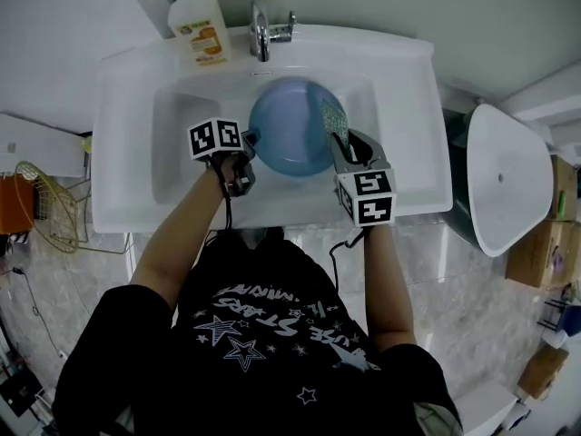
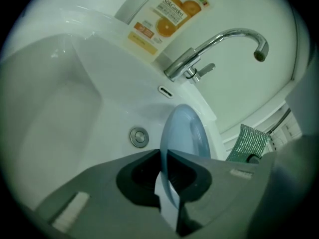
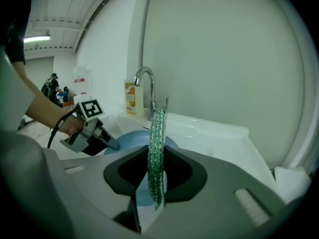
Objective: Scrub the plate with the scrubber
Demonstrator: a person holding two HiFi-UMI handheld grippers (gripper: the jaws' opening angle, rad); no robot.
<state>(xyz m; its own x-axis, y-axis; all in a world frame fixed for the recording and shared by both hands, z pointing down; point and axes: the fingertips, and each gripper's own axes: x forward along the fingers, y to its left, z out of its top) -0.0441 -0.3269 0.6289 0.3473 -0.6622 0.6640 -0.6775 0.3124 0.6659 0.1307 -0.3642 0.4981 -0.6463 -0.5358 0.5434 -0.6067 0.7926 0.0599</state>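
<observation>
The soap bottle (image 2: pixel 167 19) bears a label with pictured oranges that appears to read "SilkGarden"; its smaller print is illegible. The person's shirt (image 1: pixel 272 325) shows upside-down lettering including "STARS".

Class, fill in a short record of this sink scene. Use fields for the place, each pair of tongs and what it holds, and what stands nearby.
Place: white sink
Left tongs: shut on the left rim of the blue plate, held over the sink
Right tongs: shut on the green scrubber, at the plate's right edge
Back ledge: tap, soap bottle
</observation>
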